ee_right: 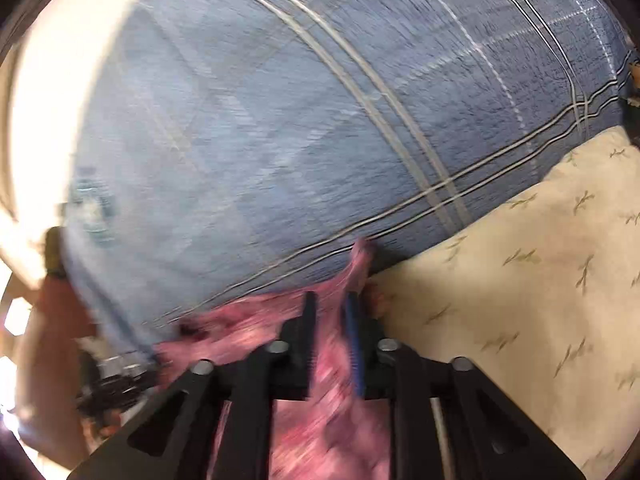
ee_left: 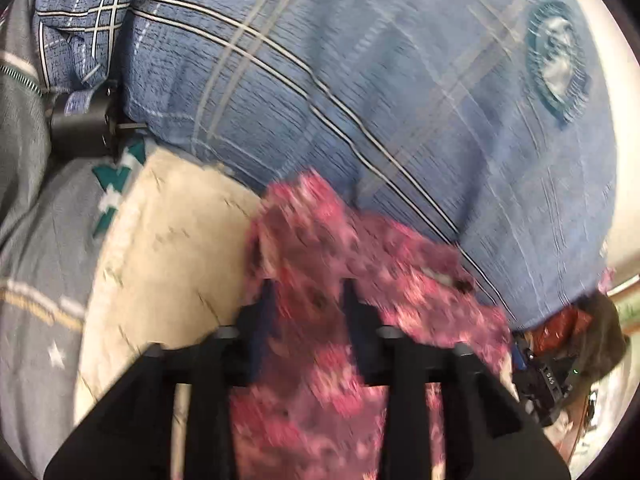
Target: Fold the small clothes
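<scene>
A small pink floral garment (ee_left: 320,280) hangs pinched between both your tongs, stretched in front of a large blue plaid cloth (ee_left: 360,80) that fills most of each view. Your left tongs (ee_left: 308,292) are clamped on one bunch of the pink fabric, which spills down between the fingers and off to the side; your right tongs (ee_right: 330,300) are closed narrowly on another bunch of the same garment (ee_right: 320,360), a peak of it poking up past the fingertips. Both pictures are streaked with motion blur, so the garment's shape and edges cannot be made out. By the look of it you are at the lift-and-spread stage, with no fold laid yet; the next move likely calls for drawing the two grips apart to pull the cloth taut, then lowering it flat on the cream leaf-print bedding (ee_right: 540,260) beside the plaid. A round teal emblem (ee_left: 558,52) sits on the blue plaid cloth, its lettering too blurred to read. Grey star-patterned bedding (ee_left: 40,280) with a teal and white motif lies at the edge of the left view; no other writing is legible.
</scene>
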The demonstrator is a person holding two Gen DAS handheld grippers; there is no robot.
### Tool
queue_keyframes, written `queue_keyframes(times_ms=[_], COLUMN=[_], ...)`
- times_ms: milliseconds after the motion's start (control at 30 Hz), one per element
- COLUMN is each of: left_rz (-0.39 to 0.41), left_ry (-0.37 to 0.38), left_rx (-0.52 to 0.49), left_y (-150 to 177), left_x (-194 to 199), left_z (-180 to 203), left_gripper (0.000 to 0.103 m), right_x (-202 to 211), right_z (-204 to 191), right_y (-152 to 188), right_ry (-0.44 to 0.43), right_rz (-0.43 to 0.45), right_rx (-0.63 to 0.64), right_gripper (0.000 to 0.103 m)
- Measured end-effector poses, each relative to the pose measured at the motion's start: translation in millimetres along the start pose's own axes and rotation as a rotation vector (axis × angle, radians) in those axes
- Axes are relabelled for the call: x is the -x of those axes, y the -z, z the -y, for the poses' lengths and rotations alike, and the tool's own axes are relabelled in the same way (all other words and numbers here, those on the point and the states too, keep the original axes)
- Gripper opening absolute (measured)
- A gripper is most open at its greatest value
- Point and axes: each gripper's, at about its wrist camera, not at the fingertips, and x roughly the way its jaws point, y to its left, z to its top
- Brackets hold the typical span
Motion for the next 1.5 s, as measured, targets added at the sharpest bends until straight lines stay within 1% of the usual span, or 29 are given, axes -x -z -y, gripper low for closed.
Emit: queue_keyframes(times_ms=[33,67,100,133,167,200,267,300,333,367,400,467,500,600,667,733,800,867,967,1000,1033,1067,1100,1133,1167,1233,1333,1433,1500], left_rz=[-0.010,-0.033,-0.071,-0.104,-0.095,-0.087,-0.092,-0.081,-0.061,-0.056,-0.050,-0.053,-0.063,-0.083,-0.090,-0.118,-0.148,-0.111,-0.089,-0.084,-0.074,-0.072,-0.082,-0.084,-0.068,-0.015,0.024,0.030,-0.001], left_ry=[-0.033,-0.080,-0.122,-0.147,-0.165,-0.160,-0.089,-0.069,-0.058,-0.063,-0.067,-0.030,0.001,0.055,0.055,0.077,0.103,0.121,0.134,0.149,0.159,0.171,0.159,0.154,0.154,0.159,0.184,0.152,0.072], left_rx=[-0.019,-0.030,-0.020,-0.008,-0.003,0.010,0.037,0.044,0.040,0.034,0.035,0.043,0.055,0.106,0.129,0.173,0.235,0.261,0.322,0.360,0.380,0.387,0.378,0.384,0.386,0.353,0.321,0.312,0.311], left_y=[6.9,14.9,19.4,23.9,28.1,30.2,34.7,39.7,48.3,53.3,62.3,79.4,95.7,121.7,138.3,140.2,141.5,136.5,122.2,117.3,113.7,109.4,105.2,104.1,104.4,108.2,122.3,140.1,143.8], left_x=[-4.4,-14.0,-26.7,-35.2,-30.6,-22.5,1.7,16.9,34.9,45.2,56.9,73.4,78.4,74.3,61.1,44.6,25.8,26.6,17.6,12.7,9.5,8.0,5.6,6.7,11.8,31.5,55.4,60.4,46.1], left_z=[2.6,4.7,4.5,3.8,0.2,1.8,0.9,1.3,0.9,-1.9,-7.1,-16.6,-21.4,-18.1,-13.6,-19.2,-23.8,-22.5,-23.8,-26.5,-28.2,-27.7,-25.9,-25.5,-24.4,-18.1,-12.3,-18.7,-26.7], left_gripper=[0.042,0.042,0.041,0.041,0.040,0.038,0.039,0.040,0.043,0.054,0.063,0.064,0.064,0.064,0.064,0.064,0.064,0.065,0.066,0.065,0.057,0.022,0.006,0.006,0.006,0.006,0.005,0.004,0.004], right_x=[-3.7,-14.3,-25.7,-30.9,-22.1,-11.2,17.1,34.9,50.7,65.0,77.3,99.7,105.7,120.0,111.2,101.0,95.5,85.7,70.9,67.1,60.6,56.0,52.2,54.0,61.3,84.5,117.3,131.5,122.4], right_z=[4.1,8.0,13.2,16.9,15.4,12.3,9.6,10.0,10.5,10.3,11.7,17.6,20.7,34.7,34.7,36.1,31.5,29.8,31.3,30.2,27.0,24.8,22.2,20.4,17.9,8.8,3.6,17.2,30.8], right_y=[8.5,17.7,25.1,35.0,35.9,36.0,33.9,36.3,38.4,44.8,57.0,81.9,94.4,120.2,137.1,143.5,139.9,132.2,124.5,121.8,117.4,114.5,111.1,107.4,102.3,92.7,87.9,98.7,110.3], right_ry=[0.008,0.048,0.119,0.174,0.178,0.182,0.117,0.088,0.089,0.094,0.093,0.067,0.055,0.040,0.016,-0.011,-0.013,-0.012,-0.010,-0.007,-0.013,-0.012,-0.006,-0.015,-0.055,-0.120,-0.157,-0.151,-0.086], right_rz=[-0.038,-0.100,-0.162,-0.192,-0.154,-0.128,-0.077,-0.059,-0.047,-0.042,-0.039,-0.051,-0.065,-0.090,-0.103,-0.128,-0.093,-0.067,-0.025,-0.012,-0.014,-0.027,-0.045,-0.038,-0.015,0.026,0.054,0.037,-0.012], right_rx=[0.002,0.009,0.015,0.027,0.035,0.023,-0.025,-0.034,-0.033,-0.031,-0.031,-0.059,-0.082,-0.138,-0.174,-0.202,-0.197,-0.209,-0.257,-0.259,-0.247,-0.234,-0.218,-0.210,-0.200,-0.163,-0.131,-0.148,-0.154], right_gripper=[0.037,0.037,0.030,0.023,0.021,0.028,0.029,0.034,0.038,0.049,0.054,0.054,0.054,0.054,0.055,0.055,0.056,0.059,0.057,0.054,0.049,0.017,0.005,0.005,0.005,0.005,0.004,0.004,0.005])
